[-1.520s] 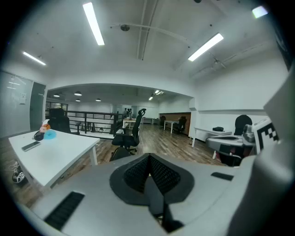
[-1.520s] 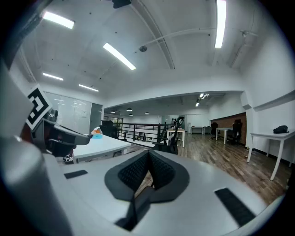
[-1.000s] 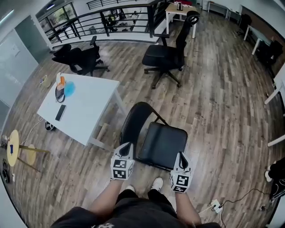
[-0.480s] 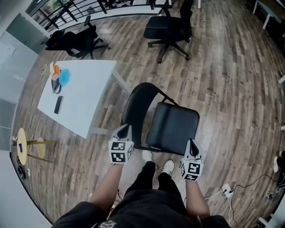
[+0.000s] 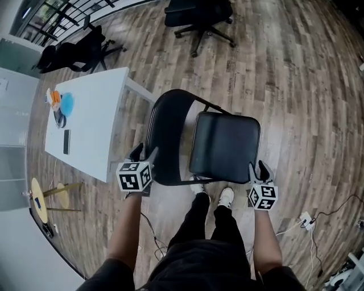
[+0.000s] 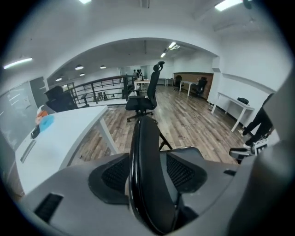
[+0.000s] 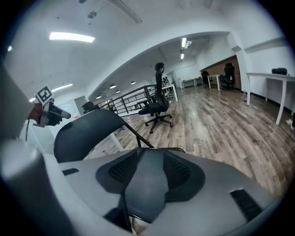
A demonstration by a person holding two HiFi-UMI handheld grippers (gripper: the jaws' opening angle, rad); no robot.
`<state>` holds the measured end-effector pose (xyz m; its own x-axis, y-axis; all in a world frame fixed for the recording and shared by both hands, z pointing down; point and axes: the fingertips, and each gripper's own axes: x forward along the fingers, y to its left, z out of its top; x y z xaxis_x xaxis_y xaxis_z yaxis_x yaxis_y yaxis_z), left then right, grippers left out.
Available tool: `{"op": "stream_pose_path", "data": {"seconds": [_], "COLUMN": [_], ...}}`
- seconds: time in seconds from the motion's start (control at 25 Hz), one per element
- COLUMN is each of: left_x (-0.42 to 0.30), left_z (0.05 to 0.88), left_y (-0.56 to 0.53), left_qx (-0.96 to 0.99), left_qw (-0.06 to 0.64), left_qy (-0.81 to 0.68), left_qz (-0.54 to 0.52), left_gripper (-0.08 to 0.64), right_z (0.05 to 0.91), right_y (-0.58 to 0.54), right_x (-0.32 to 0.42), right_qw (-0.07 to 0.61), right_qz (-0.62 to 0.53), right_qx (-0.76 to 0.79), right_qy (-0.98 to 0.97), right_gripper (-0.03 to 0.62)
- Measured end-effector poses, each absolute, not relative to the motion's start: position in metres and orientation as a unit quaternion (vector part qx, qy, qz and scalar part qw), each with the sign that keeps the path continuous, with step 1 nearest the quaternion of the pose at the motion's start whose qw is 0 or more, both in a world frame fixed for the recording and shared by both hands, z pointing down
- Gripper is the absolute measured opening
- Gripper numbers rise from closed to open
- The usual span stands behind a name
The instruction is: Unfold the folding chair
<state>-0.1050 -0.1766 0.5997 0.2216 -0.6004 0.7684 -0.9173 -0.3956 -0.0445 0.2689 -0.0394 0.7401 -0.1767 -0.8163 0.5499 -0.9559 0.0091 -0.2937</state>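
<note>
The black folding chair stands on the wood floor below me, its backrest (image 5: 168, 136) at the left and its padded seat (image 5: 224, 145) at the right. My left gripper (image 5: 144, 152) is at the backrest's near left rim. In the left gripper view that rim (image 6: 145, 156) runs between the jaws of the left gripper (image 6: 147, 177), which are opening around it. My right gripper (image 5: 257, 168) is at the seat's near right corner. In the right gripper view the seat edge (image 7: 147, 184) lies between the opening jaws of the right gripper (image 7: 147, 175), with the backrest (image 7: 87, 129) beyond.
A white table (image 5: 85, 131) with a phone and small items stands close on the chair's left. Two office chairs (image 5: 196, 14) (image 5: 68, 54) stand farther off. A round wooden stool (image 5: 40, 199) is at the left, a power strip with cables (image 5: 307, 220) at the right. My feet (image 5: 226, 197) are under the seat.
Both grippers dropped and reached forward onto the chair: the left to the backrest rim, the right to the seat corner. Their jaws have parted. The view now looks more steeply down.
</note>
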Motion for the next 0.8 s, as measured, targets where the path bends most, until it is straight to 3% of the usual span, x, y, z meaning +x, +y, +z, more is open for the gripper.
{"op": "stream_pose_path", "data": {"seconds": [0.32,0.56,0.8], "left_x": [-0.104,-0.103,-0.090], "left_z": [0.651,0.691,0.710], "left_y": [-0.206,-0.205,-0.208], "left_qx": [0.756,0.754,0.759], "left_qw": [0.255,0.327,0.352], "left_qy": [-0.435,-0.403,-0.367], "left_qz": [0.418,0.402,0.407], "left_gripper": [0.265,0.265,0.264], "right_z": [0.883,0.981,1.048], "right_y": [-0.031,-0.019,-0.031], "right_x": [0.299,0.304,0.317], "right_qw": [0.051,0.021,-0.021], "right_qz": [0.466,0.548,0.584], "right_qx": [0.557,0.522,0.518], "right_qy": [-0.685,-0.654,-0.625], "right_gripper": [0.329,0.361,0.379]}}
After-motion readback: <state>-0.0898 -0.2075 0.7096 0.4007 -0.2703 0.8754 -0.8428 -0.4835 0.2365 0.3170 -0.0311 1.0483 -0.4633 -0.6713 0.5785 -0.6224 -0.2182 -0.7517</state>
